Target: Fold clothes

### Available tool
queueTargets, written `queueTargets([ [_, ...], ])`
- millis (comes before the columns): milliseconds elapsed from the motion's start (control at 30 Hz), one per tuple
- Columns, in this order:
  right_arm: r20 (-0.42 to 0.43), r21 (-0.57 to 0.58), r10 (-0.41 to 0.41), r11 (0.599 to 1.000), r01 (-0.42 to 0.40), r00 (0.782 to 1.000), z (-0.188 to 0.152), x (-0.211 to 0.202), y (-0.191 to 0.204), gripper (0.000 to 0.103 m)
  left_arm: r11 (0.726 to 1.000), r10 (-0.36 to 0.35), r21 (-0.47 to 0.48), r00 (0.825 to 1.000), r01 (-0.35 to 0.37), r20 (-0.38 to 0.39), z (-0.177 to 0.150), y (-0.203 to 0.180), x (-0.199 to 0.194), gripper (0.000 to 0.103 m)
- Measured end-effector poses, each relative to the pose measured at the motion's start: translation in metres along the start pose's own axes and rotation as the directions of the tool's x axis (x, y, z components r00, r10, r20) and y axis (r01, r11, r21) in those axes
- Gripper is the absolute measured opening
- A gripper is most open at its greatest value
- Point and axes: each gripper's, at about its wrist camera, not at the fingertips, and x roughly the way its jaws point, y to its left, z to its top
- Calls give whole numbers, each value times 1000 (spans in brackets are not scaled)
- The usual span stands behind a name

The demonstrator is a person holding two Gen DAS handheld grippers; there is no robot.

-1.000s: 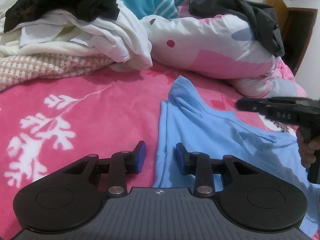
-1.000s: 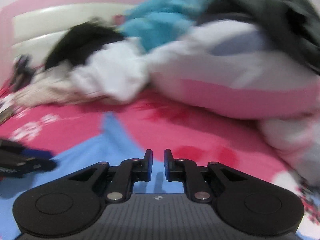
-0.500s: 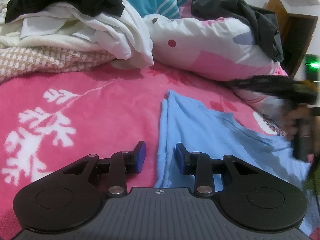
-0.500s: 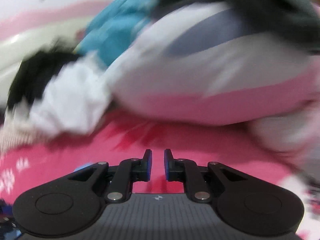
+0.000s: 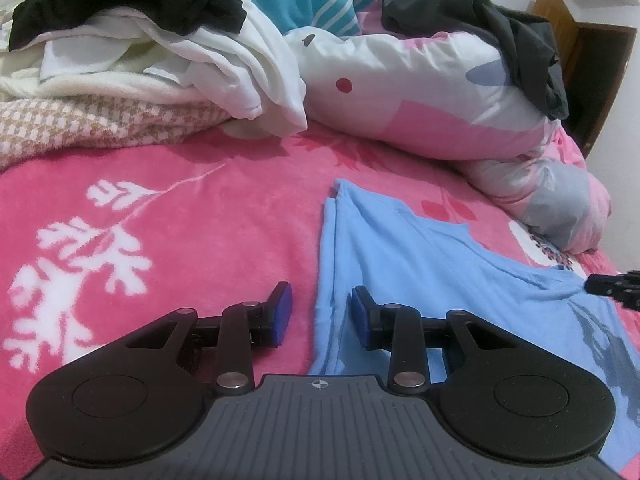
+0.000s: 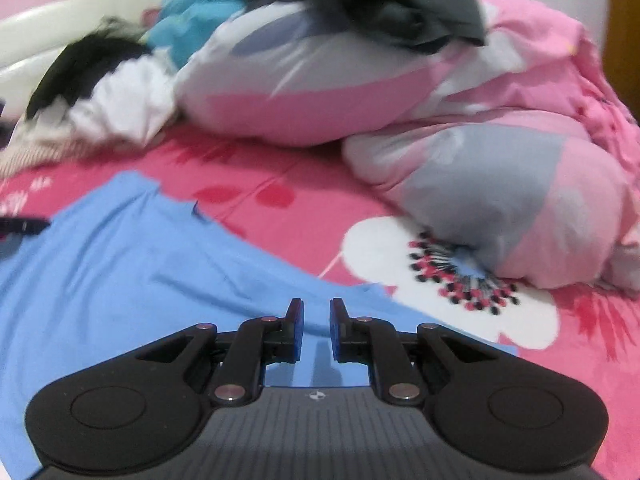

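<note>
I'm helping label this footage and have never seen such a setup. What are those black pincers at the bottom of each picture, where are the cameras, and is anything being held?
Each picture comes from a camera mounted on a handheld two-finger gripper, looking along its fingers; a person holds one in each hand. The left gripper hovers, jaws apart, over the edge of a light blue garment lying flat on a pink floral blanket. The right gripper, jaws narrowly apart, is above the same garment. Neither holds anything. Behind lie a rumpled duvet and a pile of unfolded clothes.
</note>
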Motion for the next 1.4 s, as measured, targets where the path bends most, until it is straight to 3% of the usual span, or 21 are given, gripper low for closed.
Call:
queueTargets([
  [267, -60, -214, 99, 971, -110, 993, 22, 42, 29, 19, 1000, -9, -10, 1000, 9, -2, 0, 2, 1, 33],
  [333, -83, -253, 125, 957, -142, 989, 24, 48, 34, 27, 1000, -9, -10, 1000, 9, -2, 0, 2, 0, 33],
  [400, -102, -278, 143, 946, -167, 984, 26, 53, 38, 37, 1000, -10, -10, 1000, 10, -2, 0, 2, 0, 33],
  [567, -103, -284, 192, 935, -214, 976, 34, 50, 37, 39, 1000, -9, -10, 1000, 9, -3, 0, 2, 0, 33],
  [667, -142, -301, 179, 929, -215, 974, 33, 55, 39, 28, 1000, -9, -10, 1000, 9, -2, 0, 1, 0, 33],
  [700, -168, -312, 177, 923, -223, 970, 30, 60, 42, 12, 1000, -10, -11, 1000, 9, -2, 0, 2, 0, 33],
  [733, -175, -318, 183, 919, -232, 967, 29, 61, 43, 3, 1000, -10, -12, 1000, 10, -2, 0, 2, -1, 33],
  [767, -168, -326, 189, 916, -236, 967, 29, 60, 45, 1, 1000, -10, -12, 1000, 10, -2, 0, 2, -1, 33],
  [933, -50, -323, 157, 932, -165, 986, 42, 50, 40, 1, 1000, -8, -9, 1000, 8, -2, 0, 1, -1, 33],
  [1167, -71, -306, 86, 946, -104, 994, 34, 81, 33, 2, 1000, -9, -11, 1000, 9, -2, 0, 1, -1, 33],
  [1267, -67, -233, 73, 969, -87, 995, 34, 84, 24, 7, 1000, -9, -12, 1000, 9, -2, 0, 1, -1, 33],
  [1333, -50, -172, 60, 983, -68, 997, 38, 81, 16, 17, 1000, -9, -12, 1000, 9, -2, 0, 1, -1, 33],
  [1400, -27, -101, 48, 994, -50, 998, 42, 76, 5, 17, 1000, -7, -10, 1000, 7, -2, 0, 1, -1, 33],
])
